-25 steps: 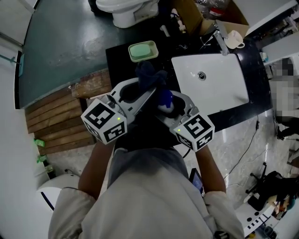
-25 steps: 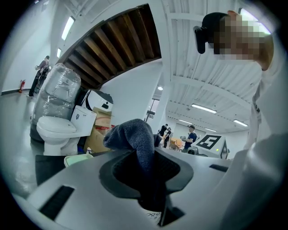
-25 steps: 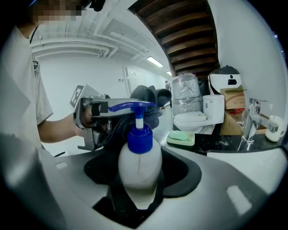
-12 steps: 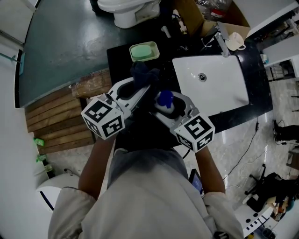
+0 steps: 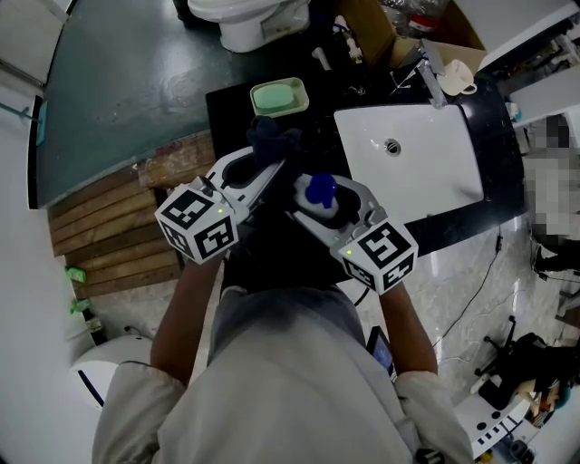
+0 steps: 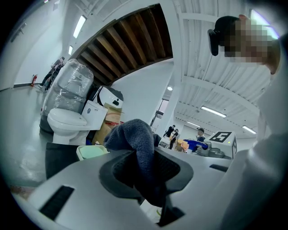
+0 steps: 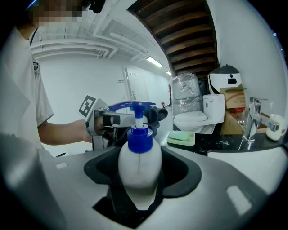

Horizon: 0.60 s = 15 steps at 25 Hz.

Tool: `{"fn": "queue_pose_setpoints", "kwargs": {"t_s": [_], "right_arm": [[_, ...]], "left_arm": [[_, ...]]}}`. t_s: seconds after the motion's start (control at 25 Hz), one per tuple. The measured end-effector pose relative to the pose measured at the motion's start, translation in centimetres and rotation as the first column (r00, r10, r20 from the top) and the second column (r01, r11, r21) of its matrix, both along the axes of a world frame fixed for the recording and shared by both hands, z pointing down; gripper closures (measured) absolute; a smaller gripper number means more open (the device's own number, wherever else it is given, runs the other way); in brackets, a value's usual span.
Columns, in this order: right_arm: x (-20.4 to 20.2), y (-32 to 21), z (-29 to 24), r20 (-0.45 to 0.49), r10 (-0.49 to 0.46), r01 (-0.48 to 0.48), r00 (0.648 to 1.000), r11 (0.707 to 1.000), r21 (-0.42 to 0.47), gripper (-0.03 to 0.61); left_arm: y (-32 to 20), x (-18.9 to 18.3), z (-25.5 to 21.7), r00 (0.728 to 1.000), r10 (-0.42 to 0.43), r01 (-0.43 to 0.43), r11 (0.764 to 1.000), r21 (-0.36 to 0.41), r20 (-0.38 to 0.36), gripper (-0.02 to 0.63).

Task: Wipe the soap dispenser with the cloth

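Observation:
A white soap dispenser with a blue pump stands upright between the jaws of my right gripper, which is shut on its body. My left gripper is shut on a dark blue cloth that bunches out past its fingertips. In the left gripper view the cloth hangs down between the jaws, and the blue pump shows to the right. Seen from the right gripper view, the cloth sits just behind the pump head. I cannot tell whether cloth and pump touch.
Both grippers hover over a black counter. A green soap dish lies just beyond the cloth. A white sink basin with a faucet and a cup is at right. A toilet stands behind.
My left gripper has shifted left and away with the cloth, uncovering the blue pump head. The right gripper and the dispenser have stayed put.

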State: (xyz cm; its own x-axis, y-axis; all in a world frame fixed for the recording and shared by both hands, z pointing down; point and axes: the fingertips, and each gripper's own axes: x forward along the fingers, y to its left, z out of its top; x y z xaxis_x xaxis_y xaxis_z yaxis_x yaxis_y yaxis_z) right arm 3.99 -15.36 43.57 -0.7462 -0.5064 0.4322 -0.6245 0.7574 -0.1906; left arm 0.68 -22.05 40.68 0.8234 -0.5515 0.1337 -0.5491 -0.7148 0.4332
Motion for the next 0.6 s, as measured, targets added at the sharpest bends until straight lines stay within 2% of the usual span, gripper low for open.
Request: {"fn": "queue_pose_setpoints", "kwargs": {"t_s": [0.28,0.48,0.6], "right_arm": [[0.2,0.1,-0.1,0.007,0.004,-0.004,1.0,1.0,-0.004,0.319],[0.3,0.0,-0.1,0.018,0.012,-0.012,1.0,1.0,-0.012,0.319],[0.4,-0.2,-0.1,0.018,0.012,-0.011,1.0,1.0,-0.012,0.319]], "left_arm": [[-0.1,-0.4,1.2,1.0,-0.01,0.01,0.999,-0.035,0.004,0.525],[0.6,-0.4,3.5,0.996,-0.001,0.006,0.999,-0.046,0.089,0.523],[0.9,-0.4,4.6,0.996,-0.004,0.011,0.997,-0.071,0.089,0.524]]}}
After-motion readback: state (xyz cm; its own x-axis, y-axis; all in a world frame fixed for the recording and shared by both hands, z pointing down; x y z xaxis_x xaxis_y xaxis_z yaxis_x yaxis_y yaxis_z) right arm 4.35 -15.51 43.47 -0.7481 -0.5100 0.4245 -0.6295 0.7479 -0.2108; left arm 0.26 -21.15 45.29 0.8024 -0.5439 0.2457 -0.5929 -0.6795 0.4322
